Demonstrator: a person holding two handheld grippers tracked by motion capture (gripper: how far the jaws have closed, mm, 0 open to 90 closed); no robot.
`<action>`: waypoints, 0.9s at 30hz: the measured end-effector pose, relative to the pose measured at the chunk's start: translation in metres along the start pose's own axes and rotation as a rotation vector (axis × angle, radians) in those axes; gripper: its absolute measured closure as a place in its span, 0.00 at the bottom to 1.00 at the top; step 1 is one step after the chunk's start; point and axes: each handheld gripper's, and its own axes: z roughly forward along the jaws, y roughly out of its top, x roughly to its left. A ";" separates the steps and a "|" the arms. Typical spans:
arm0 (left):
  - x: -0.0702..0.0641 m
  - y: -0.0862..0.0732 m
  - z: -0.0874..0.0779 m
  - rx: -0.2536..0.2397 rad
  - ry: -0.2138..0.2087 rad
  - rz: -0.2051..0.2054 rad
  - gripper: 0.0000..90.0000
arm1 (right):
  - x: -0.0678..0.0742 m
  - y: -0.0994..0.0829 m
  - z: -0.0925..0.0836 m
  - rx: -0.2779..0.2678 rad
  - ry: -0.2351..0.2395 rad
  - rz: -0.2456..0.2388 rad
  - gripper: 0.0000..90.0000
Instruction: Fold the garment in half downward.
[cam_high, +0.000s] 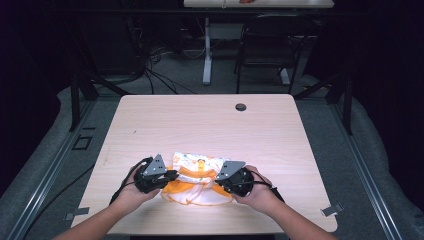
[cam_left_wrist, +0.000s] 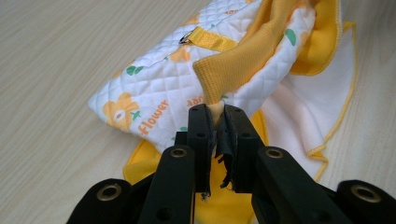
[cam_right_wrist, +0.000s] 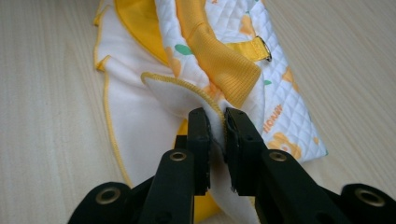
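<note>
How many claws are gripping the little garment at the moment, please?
2. The left claw is pinched on the yellow ribbed cuff at the garment's left side; the right claw is pinched on a white yellow-trimmed edge at its right side.

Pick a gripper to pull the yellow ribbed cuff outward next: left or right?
Left, probably. The left gripper is shut on the garment right at the base of a yellow ribbed cuff. The right gripper pinches white fleece edge beside its cuff.

Black grippers (cam_high: 170, 176), grey plates, seemingly bare forearms
</note>
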 end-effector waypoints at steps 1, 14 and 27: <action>-0.001 -0.001 0.000 -0.003 -0.003 -0.002 0.91 | 0.001 -0.001 -0.001 0.002 0.006 -0.004 0.88; 0.002 0.000 -0.021 -0.035 0.002 -0.039 0.86 | 0.007 -0.005 -0.023 -0.073 0.029 0.055 0.82; 0.019 0.016 0.006 -0.011 0.018 -0.078 1.00 | -0.013 0.007 0.000 -0.038 0.007 0.098 1.00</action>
